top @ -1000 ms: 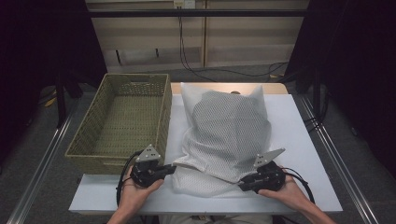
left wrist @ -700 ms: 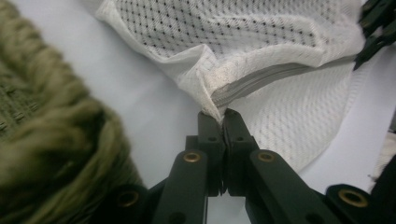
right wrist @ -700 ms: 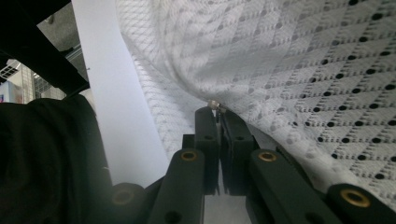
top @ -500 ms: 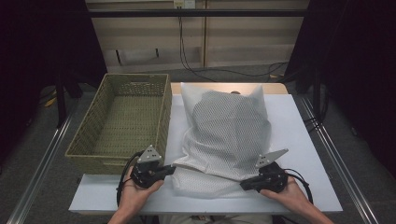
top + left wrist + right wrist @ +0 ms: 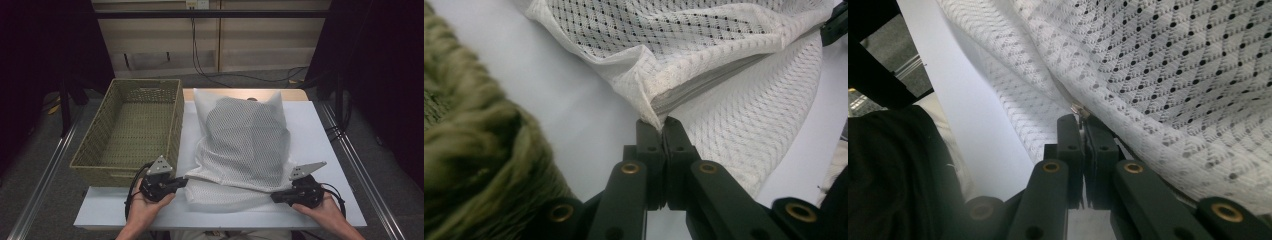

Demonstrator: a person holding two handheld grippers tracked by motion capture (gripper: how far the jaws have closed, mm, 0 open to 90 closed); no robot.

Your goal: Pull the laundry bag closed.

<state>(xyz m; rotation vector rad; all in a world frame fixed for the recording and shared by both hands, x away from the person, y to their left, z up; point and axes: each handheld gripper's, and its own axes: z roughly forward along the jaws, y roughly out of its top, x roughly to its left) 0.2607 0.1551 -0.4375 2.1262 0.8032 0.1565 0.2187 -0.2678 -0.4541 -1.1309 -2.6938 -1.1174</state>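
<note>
Left gripper [image 5: 663, 125] fingers pinch the mesh bag [image 5: 245, 145] corner; right gripper [image 5: 1080, 120] fingers clamp its zipper pull [image 5: 1079, 108].

Overhead light falls evenly on the white table [image 5: 320, 145]; the surrounding room is dark. The woven basket [image 5: 469, 165] blurs close up.

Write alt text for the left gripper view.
The left gripper, black fingers closed together, pinches the corner of a white mesh bag beside its grey zipper. The bag lies on a white table; a blurred green wicker basket stands at left.
</note>
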